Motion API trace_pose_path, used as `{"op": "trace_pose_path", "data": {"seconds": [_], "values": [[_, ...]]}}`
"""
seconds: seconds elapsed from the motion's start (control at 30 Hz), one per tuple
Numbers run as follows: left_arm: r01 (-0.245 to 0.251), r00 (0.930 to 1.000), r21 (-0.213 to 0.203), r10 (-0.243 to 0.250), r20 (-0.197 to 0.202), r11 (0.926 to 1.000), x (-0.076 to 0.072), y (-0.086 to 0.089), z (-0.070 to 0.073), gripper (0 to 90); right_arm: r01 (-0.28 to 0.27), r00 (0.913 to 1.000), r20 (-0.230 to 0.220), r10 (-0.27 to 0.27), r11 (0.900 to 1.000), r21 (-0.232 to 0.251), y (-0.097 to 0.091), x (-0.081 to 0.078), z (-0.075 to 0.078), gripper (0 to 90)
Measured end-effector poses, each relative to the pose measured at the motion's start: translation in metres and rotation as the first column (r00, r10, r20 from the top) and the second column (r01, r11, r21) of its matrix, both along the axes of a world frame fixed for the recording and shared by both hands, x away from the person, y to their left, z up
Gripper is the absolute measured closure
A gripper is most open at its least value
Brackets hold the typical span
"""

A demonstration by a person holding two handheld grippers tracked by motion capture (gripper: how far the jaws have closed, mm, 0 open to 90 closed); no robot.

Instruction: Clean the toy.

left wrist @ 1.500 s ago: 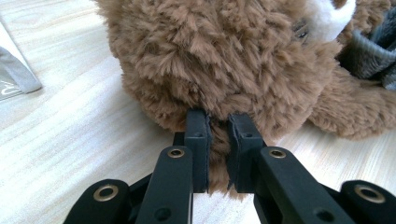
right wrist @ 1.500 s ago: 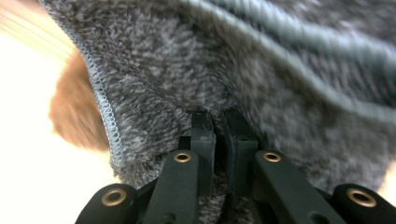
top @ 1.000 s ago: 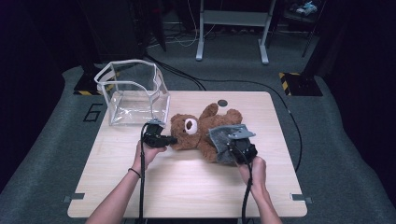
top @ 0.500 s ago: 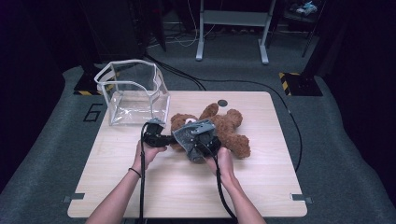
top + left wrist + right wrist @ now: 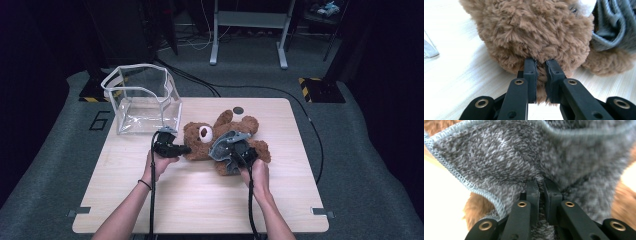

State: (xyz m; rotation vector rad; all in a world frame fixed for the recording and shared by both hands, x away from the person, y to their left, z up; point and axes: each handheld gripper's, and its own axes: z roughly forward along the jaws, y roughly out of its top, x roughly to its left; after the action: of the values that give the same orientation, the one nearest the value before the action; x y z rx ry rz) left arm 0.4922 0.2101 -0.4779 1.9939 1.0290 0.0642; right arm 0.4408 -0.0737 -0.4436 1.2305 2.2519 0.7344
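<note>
A brown teddy bear [image 5: 200,142] lies on its back in the middle of the wooden table [image 5: 200,200], head to the left. A grey knitted cloth [image 5: 223,144] with a pale stitched hem is draped over its body. My left gripper [image 5: 184,149] is shut on a tuft of fur at the bear's head [image 5: 531,30], its jaws [image 5: 541,62] nearly together. My right gripper [image 5: 232,151] is over the bear's belly. In the right gripper view it [image 5: 541,182] is shut on the grey cloth [image 5: 511,155], with brown fur [image 5: 475,207] showing underneath.
A clear plastic box [image 5: 142,100] with an open top stands at the table's back left, just behind the left gripper. A small black disc [image 5: 238,110] lies near the far edge. Black cables run over the floor behind the table.
The right gripper carried the grey cloth left across the bear toward its head, then came back right over the belly. The left gripper stayed pinched on the head.
</note>
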Motion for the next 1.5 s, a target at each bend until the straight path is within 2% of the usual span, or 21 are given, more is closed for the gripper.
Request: {"op": "trace_pose_path", "data": {"seconds": [0.1,0.23,0.33,0.4,0.5,0.53,0.6,0.63,0.67,0.7,0.73,0.77,0.8,0.87,0.97,1.0,1.07,1.13,1.2,1.27,1.5], "values": [[0.003,1.0,0.006,-0.003,0.003,1.0,0.0,-0.001,0.001,81.0,-0.004,0.9998,0.022,0.003,0.999,0.045,-0.001,-0.007,0.014,84.3],[0.003,1.0,0.006,-0.003,0.006,1.0,0.0,-0.001,0.001,81.2,-0.072,0.995,0.076,0.065,0.9937,0.086,0.017,-0.016,0.036,84.3],[0.003,1.0,0.007,-0.003,0.005,1.0,0.001,-0.001,0.001,81.2,-0.132,0.9876,0.098,0.123,0.9873,0.09,0.035,-0.018,0.046,84.3],[0.0,1.0,0.01,0.0,0.009,1.0,0.001,-0.001,0.0,81.2,-0.145,0.9855,0.101,0.137,0.9856,0.086,0.044,-0.018,0.05,84.3],[0.0,1.0,0.007,0.0,0.005,1.0,0.0,-0.001,0.0,81.1,-0.163,0.9823,0.112,0.15,0.9794,0.119,0.05,-0.018,0.056,84.3],[-0.001,1.0,0.007,0.001,0.006,1.0,0.0,-0.001,0.0,81.2,-0.179,0.9799,0.109,0.167,0.9772,0.114,0.052,-0.018,0.057,84.3],[0.004,1.0,0.004,-0.004,0.003,1.0,0.001,-0.001,0.0,81.3,-0.202,0.9757,0.11,0.19,0.9723,0.117,0.057,-0.019,0.057,84.3],[0.006,1.0,0.006,-0.006,0.003,1.0,0.001,-0.001,0.0,81.2,-0.225,0.9716,0.103,0.213,0.9657,0.129,0.061,-0.018,0.054,84.3],[0.007,1.0,0.008,-0.007,0.001,0.9999,0.001,-0.001,0.0,81.2,-0.225,0.9733,0.079,0.216,0.9656,0.131,0.066,-0.018,0.049,84.2],[0.002,1.0,0.006,-0.002,0.003,1.0,0.001,-0.001,0.0,81.3,-0.225,0.9739,0.056,0.22,0.9668,0.121,0.07,-0.017,0.041,84.2],[0.003,1.0,0.006,-0.003,0.003,1.0,0.001,-0.001,0.0,81.3,-0.239,0.9706,0.051,0.235,0.9651,0.106,0.073,-0.013,0.032,84.1],[0.003,1.0,0.007,-0.003,0.003,1.0,0.001,-0.001,0.0,81.3,-0.231,0.9729,0.027,0.23,0.9662,0.114,0.077,-0.012,0.022,84.0],[0.003,1.0,0.006,-0.003,0.003,1.0,0.001,-0.001,0.0,81.3,-0.243,0.97,0.019,0.242,0.9641,0.107,0.079,-0.01,0.014,83.9],[0.002,1.0,0.006,-0.002,0.005,1.0,0.002,0.0,-0.001,81.2,-0.237,0.9713,0.002,0.238,0.965,0.113,0.083,-0.007,0.001,83.9],[0.002,1.0,0.007,-0.002,0.006,1.0,0.002,0.0,-0.001,81.2,-0.213,0.9771,0.005,0.213,0.9741,0.077,0.085,-0.002,-0.01,84.0],[0.002,1.0,0.008,-0.003,0.006,1.0,0.002,0.0,-0.001,81.2,-0.199,0.9797,-0.008,0.2,0.977,0.077,0.085,-0.002,-0.01,84.0],[-0.004,1.0,0.003,0.004,0.008,1.0,0.002,0.0,-0.001,81.2,-0.199,0.98,0.013,0.199,0.9797,0.026,0.082,-0.002,-0.008,84.0],[-0.005,1.0,0.005,0.005,0.007,1.0,0.003,0.001,-0.002,81.2,-0.176,0.9844,0.011,0.176,0.9845,-0.004,0.077,-0.005,-0.005,84.0],[-0.006,1.0,0.005,0.006,0.008,1.0,0.003,0.001,-0.002,81.2,-0.151,0.9885,0.006,0.151,0.9879,-0.035,0.069,-0.005,-0.003,84.0],[-0.005,0.9999,0.005,0.005,0.009,1.0,0.003,0.001,-0.002,81.2,-0.127,0.9919,0.002,0.127,0.9912,-0.037,0.057,-0.003,-0.001,84.1],[-0.012,0.9999,0.001,0.012,0.003,0.9999,0.004,0.002,-0.003,81.2,-0.016,0.9999,0.004,0.016,0.9998,-0.01,0.012,-0.003,0.002,84.2]]}}
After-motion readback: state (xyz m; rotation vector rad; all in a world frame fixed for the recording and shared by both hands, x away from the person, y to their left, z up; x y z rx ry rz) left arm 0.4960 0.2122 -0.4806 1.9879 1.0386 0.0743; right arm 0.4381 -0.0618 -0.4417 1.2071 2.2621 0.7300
